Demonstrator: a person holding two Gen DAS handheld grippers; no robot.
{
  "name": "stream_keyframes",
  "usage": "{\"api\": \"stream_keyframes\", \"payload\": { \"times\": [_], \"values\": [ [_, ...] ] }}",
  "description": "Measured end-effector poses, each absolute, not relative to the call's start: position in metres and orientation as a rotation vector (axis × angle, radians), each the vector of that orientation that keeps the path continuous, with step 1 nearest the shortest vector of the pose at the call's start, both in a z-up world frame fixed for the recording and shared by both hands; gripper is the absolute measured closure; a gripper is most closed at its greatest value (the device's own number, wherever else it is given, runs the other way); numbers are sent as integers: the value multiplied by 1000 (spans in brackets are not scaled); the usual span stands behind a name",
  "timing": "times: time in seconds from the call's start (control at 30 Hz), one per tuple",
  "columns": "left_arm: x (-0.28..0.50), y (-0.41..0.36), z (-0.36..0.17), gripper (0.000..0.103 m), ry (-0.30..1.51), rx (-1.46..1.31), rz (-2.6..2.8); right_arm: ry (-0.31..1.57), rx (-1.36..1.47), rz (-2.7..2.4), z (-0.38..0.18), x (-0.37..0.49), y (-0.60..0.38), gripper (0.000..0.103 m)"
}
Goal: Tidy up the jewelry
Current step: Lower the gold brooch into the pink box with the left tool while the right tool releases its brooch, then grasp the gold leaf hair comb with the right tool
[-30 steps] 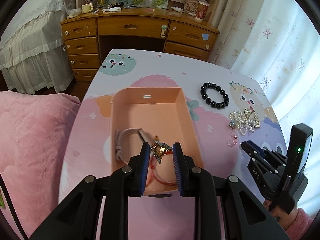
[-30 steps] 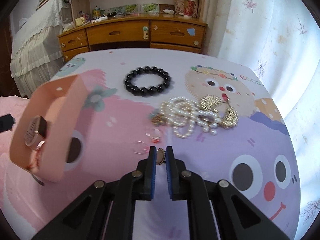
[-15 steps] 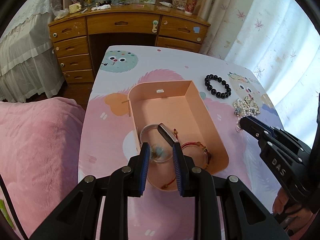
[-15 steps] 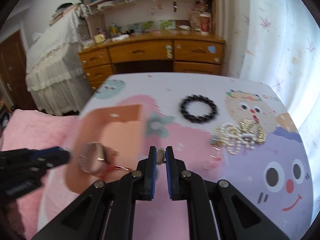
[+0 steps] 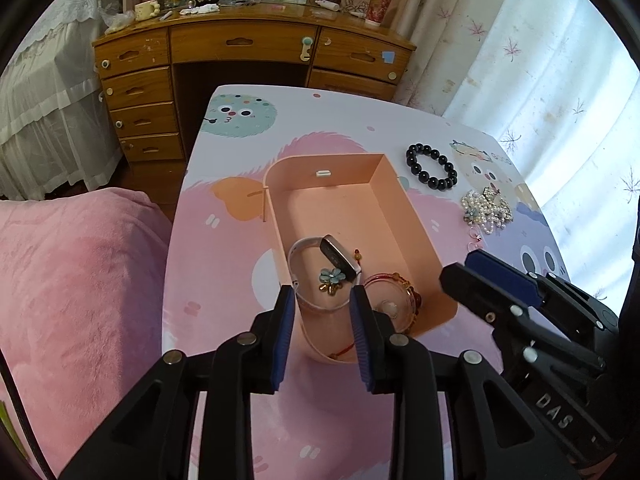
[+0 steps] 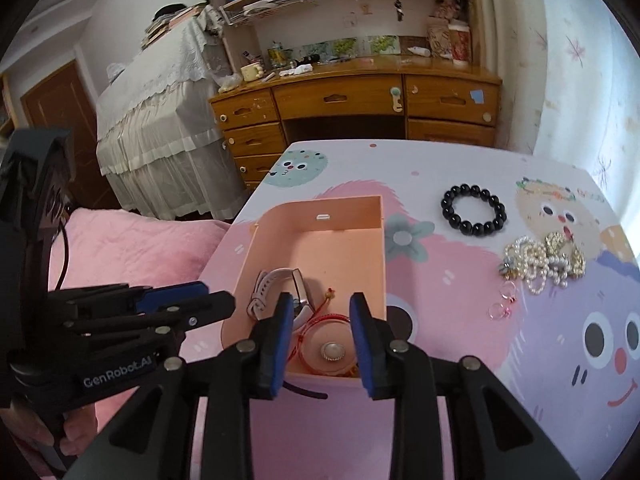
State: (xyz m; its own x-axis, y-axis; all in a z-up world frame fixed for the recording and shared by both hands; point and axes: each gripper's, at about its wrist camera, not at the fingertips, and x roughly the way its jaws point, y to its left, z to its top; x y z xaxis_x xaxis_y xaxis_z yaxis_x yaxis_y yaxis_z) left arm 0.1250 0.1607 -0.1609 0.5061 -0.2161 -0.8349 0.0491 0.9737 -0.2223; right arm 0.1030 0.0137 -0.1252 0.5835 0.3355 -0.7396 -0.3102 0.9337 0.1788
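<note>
A peach box [image 5: 404,204] [image 6: 360,208] sits on the cartoon-print table. In it lie a pink watch [image 5: 338,256] [image 6: 280,280], a blue flower brooch [image 5: 332,276], a red cord bracelet [image 5: 396,280] [image 6: 316,326] and a small pearl ring [image 6: 331,351]. My left gripper [image 5: 322,332] is open and empty over the box's near end. My right gripper [image 6: 318,340] is open above the ring and also shows in the left wrist view [image 5: 480,280]. A black bead bracelet [image 5: 431,166] [image 6: 474,210], a pearl and gold heap [image 5: 486,206] [image 6: 540,260] and clear earrings [image 6: 504,304] lie right of the box.
A pink blanket [image 5: 72,272] lies left of the table. A wooden desk [image 5: 248,52] with drawers stands beyond the far edge. White curtains [image 5: 560,60] hang on the right. A covered bed [image 6: 160,100] is at the far left.
My right gripper moved left over the box and opened; the ring it held now lies in the box. My left gripper opened and the flower brooch lies in the box.
</note>
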Motion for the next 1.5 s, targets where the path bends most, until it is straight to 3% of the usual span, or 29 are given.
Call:
{"api": "stream_keyframes", "payload": {
  "times": [0.1, 0.23, 0.33, 0.4, 0.5, 0.67, 0.9, 1.5],
  "values": [
    [123, 157, -161, 64, 1032, -187, -153, 895, 74, 364, -128, 106, 2, 74],
    [120, 145, -157, 60, 1022, -189, -147, 958, 144, 331, -134, 110, -20, 73],
    [120, 126, -152, 45, 1025, -177, -162, 1010, 231, 324, -139, 113, -48, 69],
    [121, 112, -148, 41, 1034, -171, -187, 1035, 270, 312, -141, 115, -66, 65],
    [123, 88, -142, 21, 1050, -168, -191, 1065, 301, 291, -142, 117, -94, 58],
    [132, 39, -137, 13, 1074, -90, -176, 1110, 301, 256, -144, 127, -139, 55],
    [142, -29, -146, 12, 1072, 132, -73, 1198, 355, 202, -151, 160, -206, 45],
    [183, -105, -196, 12, 1048, 202, 28, 1504, 586, -48, -200, 275, -264, 44]
  ]
}}
